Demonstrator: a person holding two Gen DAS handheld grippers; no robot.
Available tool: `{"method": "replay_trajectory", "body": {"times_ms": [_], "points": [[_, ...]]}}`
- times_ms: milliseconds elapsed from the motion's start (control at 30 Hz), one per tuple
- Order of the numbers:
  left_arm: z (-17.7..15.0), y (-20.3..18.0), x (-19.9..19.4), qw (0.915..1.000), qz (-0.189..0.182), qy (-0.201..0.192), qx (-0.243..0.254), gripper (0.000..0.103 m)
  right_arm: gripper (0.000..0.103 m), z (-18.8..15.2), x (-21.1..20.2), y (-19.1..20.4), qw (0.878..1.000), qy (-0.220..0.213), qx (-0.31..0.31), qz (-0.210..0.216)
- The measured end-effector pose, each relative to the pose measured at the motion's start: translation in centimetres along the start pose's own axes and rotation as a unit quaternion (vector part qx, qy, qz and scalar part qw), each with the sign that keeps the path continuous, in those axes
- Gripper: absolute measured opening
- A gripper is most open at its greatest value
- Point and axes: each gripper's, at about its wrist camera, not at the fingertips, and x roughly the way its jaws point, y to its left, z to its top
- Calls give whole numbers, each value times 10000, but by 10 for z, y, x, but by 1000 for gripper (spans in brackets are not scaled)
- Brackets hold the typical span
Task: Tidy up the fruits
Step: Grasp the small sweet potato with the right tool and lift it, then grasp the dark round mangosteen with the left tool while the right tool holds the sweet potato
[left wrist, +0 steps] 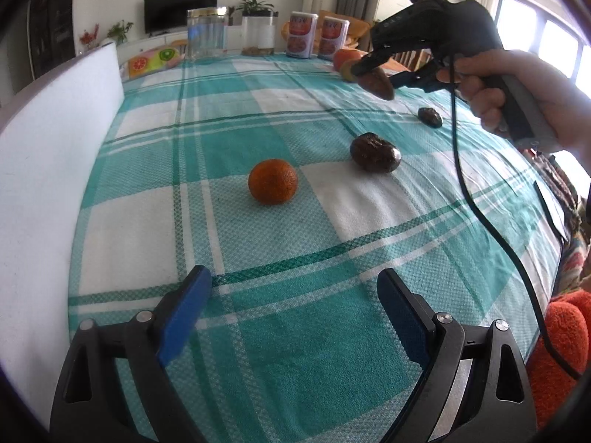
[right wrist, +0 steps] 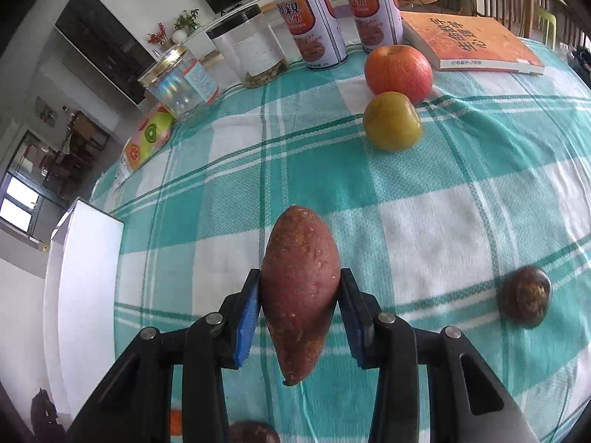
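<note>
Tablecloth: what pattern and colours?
The tablecloth is a teal-and-white plaid with thin darker green stripes. It shows best in the right wrist view.

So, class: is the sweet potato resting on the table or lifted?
Lifted: the right tongs clamp the sweet potato above the tablecloth.

I count one sweet potato [right wrist: 301, 288], one red apple [right wrist: 398, 67], one yellow-green fruit [right wrist: 392, 121], one tangerine [left wrist: 272, 181], two dark wrinkled fruits [left wrist: 375, 152] [left wrist: 430, 116], two cans [right wrist: 314, 26] [right wrist: 373, 14], two jars [right wrist: 177, 81] [right wrist: 251, 51], one book [right wrist: 469, 42].

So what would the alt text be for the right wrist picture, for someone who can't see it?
A handheld tool grips a reddish sweet potato above a teal checked tablecloth. Beyond lie a red apple, a yellow-green fruit, two cans and a book.
</note>
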Motion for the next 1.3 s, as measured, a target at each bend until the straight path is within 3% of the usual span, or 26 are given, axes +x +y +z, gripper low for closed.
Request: {"method": "replay_trajectory", "body": {"times_ms": [100,167,300,400,533,600,700,800,900,1300], "points": [[-1,0,0,10000,6,3,7,93,41,-44,-37,-15,9997,27,184,178],[-1,0,0,10000,17,6,17,93,41,-78,-57,-27,9996,-51,286,64],[-1,-3,0,9999,115,41,96,93,41,-140,-76,-37,9961,-278,195,-812],[-2,-7,2,9994,261,99,223,93,41,-168,-66,-38,9915,-446,131,-1216],[-2,-11,3,9985,400,150,347,93,47,-182,-59,-43,9850,-928,213,-1438],[-3,-11,3,9985,397,151,346,93,69,-187,-59,-42,9853,-1100,201,-1292],[-3,-11,4,9983,421,157,363,93,79,-197,-50,-28,9791,-1339,-166,-1520],[-3,-11,3,9982,435,159,368,93,91,-197,-39,-15,9754,-1217,-467,-1776],[-3,-11,3,9982,435,160,370,93,93,-197,-35,-11,9723,-1166,-594,-1936],[-3,-12,3,9982,434,162,370,93,96,-199,-37,-14,9734,-1183,-551,-1885]]}}
